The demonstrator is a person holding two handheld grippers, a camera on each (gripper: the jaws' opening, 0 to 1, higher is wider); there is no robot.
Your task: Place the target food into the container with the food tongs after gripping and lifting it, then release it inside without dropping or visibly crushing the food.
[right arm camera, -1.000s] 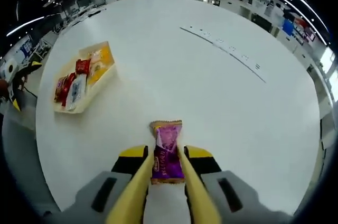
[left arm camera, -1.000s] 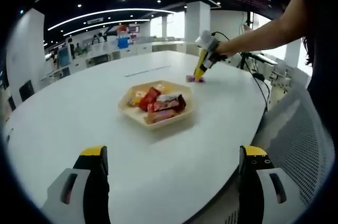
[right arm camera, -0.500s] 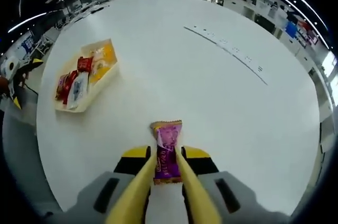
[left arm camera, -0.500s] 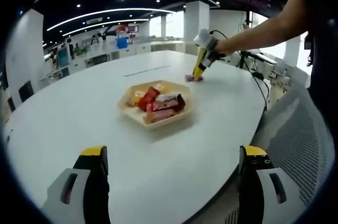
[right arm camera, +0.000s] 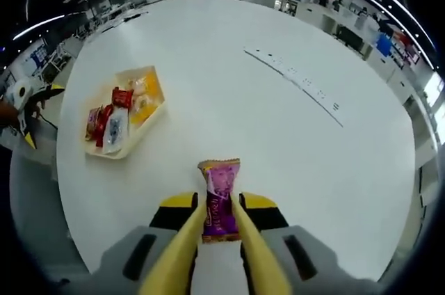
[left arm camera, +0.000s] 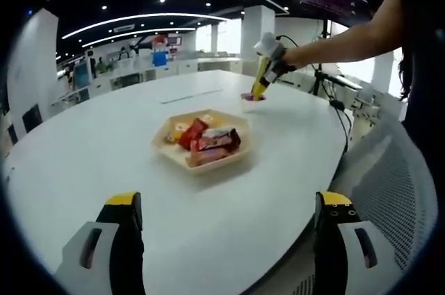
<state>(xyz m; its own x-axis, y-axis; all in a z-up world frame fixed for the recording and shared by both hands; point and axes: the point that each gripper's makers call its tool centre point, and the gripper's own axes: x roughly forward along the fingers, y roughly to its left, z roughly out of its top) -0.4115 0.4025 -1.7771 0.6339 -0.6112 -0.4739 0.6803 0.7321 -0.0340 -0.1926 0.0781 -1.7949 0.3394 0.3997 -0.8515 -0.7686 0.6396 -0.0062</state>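
1. Lifted since a second ago, the purple snack packet (right arm camera: 221, 208) now hangs clear of the white desk (right arm camera: 278, 135), pinched between the yellow food tongs (right arm camera: 217, 243). In the left gripper view the tong tips and packet (left arm camera: 249, 97) sit higher above the desk's far edge than before.
2. Judging from this, gripping and lifting are done; what remains is the carry to the tray and a release inside it.
3. The right gripper (right arm camera: 217, 253) has its jaws drawn in narrow, squeezing the tongs' two arms, and the tongs in turn clamp the packet. The wrapper looks uncrushed.
4. The left gripper (left arm camera: 226, 239) idles near the desk's near edge, jaws spread wide and holding nothing.
5. The shallow cream tray (left arm camera: 202, 143) sits towards the middle of the desk, well apart from the packet. It already holds several wrapped snacks: red wrappers (left arm camera: 208, 140), a pale one, and yellow-orange ones at its far side.
6. In the right gripper view the tray (right arm camera: 125, 122) lies off to the left of the held packet.
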